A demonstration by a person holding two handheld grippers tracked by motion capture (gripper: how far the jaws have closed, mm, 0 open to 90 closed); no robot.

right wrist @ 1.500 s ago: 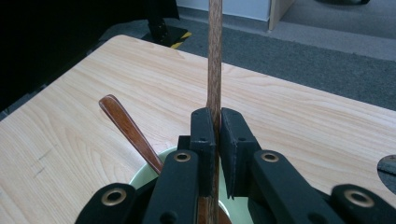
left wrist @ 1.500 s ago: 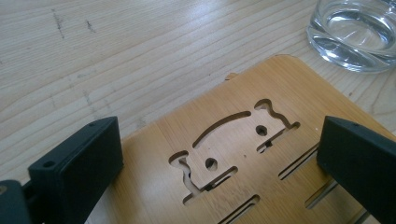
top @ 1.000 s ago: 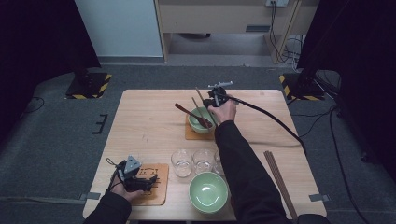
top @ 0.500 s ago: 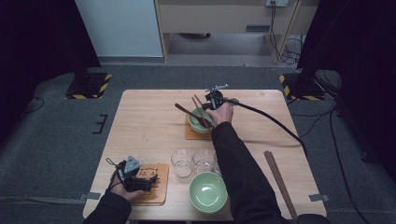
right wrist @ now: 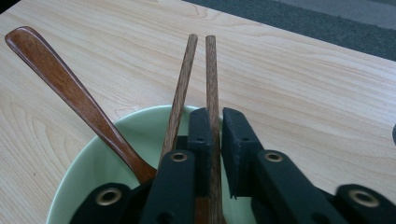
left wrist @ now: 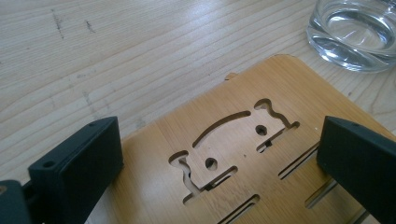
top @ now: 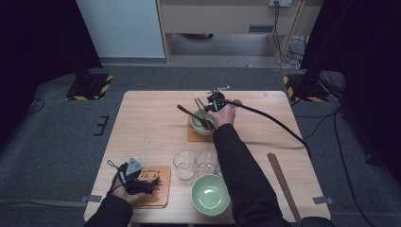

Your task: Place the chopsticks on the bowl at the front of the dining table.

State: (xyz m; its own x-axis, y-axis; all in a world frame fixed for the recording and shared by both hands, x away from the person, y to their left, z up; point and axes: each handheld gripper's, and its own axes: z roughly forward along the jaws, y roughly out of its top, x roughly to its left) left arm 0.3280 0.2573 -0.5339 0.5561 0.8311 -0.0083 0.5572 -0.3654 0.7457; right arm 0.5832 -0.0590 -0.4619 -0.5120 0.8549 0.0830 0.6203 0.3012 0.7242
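Note:
Over the far light-green bowl point(top: 201, 126) my right gripper point(top: 213, 101) points down. Its jaws have just been opening. One wooden chopstick point(right wrist: 211, 70) stands between them, and a narrow gap shows beside the right jaw. The second chopstick point(right wrist: 183, 79) and a dark wooden spoon point(right wrist: 60, 79) lean in the bowl point(right wrist: 93, 158) over its far rim. My left gripper point(top: 151, 182) rests at the near left. It stands open point(left wrist: 218, 135) above a bamboo coaster point(left wrist: 224, 154) with cut-out slots, and nothing is between its jaws.
Two clear glasses point(top: 183, 164) point(top: 205, 163) stand mid-table, one of them point(left wrist: 359, 32) just past the coaster. A second green bowl point(top: 210, 195) sits at the front edge. Another pair of chopsticks point(top: 283, 184) lies at the near right. The far bowl sits on a coaster point(top: 191, 137).
The right hand has shifted slightly left over the far bowl, with the chopsticks leaning in it. The left hand has stayed still.

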